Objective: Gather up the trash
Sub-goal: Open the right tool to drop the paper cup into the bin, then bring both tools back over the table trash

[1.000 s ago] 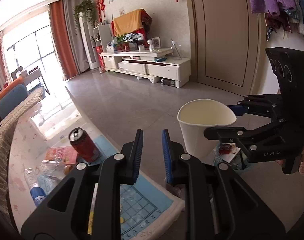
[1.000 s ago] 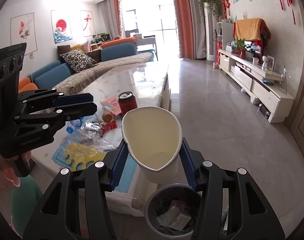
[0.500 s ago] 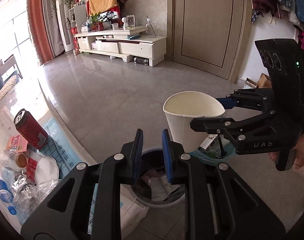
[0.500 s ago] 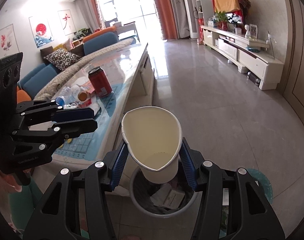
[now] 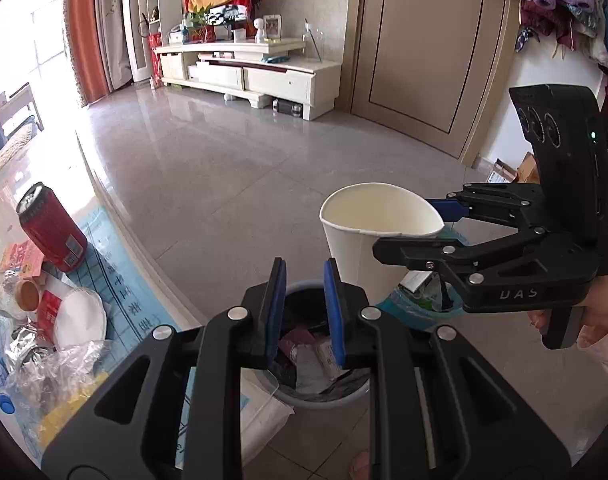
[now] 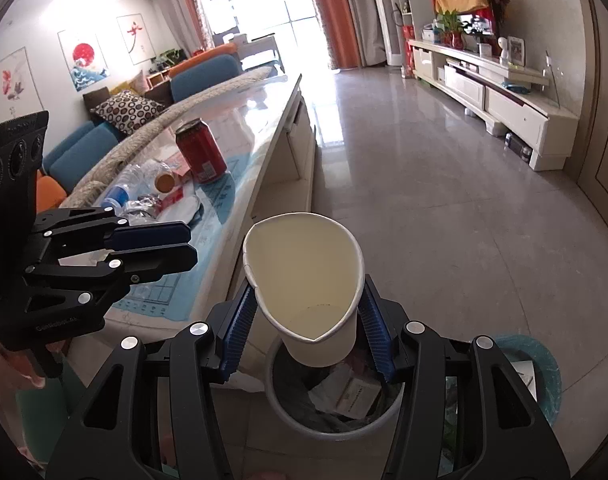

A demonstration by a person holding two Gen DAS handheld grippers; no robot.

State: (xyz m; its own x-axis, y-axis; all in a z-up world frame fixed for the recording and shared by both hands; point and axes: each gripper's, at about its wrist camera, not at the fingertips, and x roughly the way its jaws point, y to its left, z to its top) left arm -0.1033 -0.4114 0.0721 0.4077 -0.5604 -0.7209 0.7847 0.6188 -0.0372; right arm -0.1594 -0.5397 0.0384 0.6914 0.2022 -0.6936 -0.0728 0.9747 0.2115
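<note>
My right gripper (image 6: 305, 332) is shut on a squashed white paper cup (image 6: 304, 284) and holds it upright just above a grey trash bin (image 6: 335, 420) on the floor. The left wrist view shows the same cup (image 5: 367, 248), right gripper (image 5: 419, 236) and bin (image 5: 315, 380). My left gripper (image 5: 304, 312) is nearly closed with a narrow gap and holds nothing; it hovers over the bin, and appears in the right wrist view (image 6: 176, 244). A red can (image 6: 200, 156), a plastic bottle (image 6: 122, 186) and wrappers (image 5: 52, 364) lie on the table.
The long table (image 6: 264, 128) stands left of the bin, its edge close by. A second bin with a blue-green liner (image 6: 539, 368) sits to the right. A white TV cabinet (image 5: 248, 72) and a door (image 5: 423, 52) stand across open tiled floor.
Both grippers have swung from the table to above the bin and settled there. The cup stays gripped in the right gripper and now hangs over the bin.
</note>
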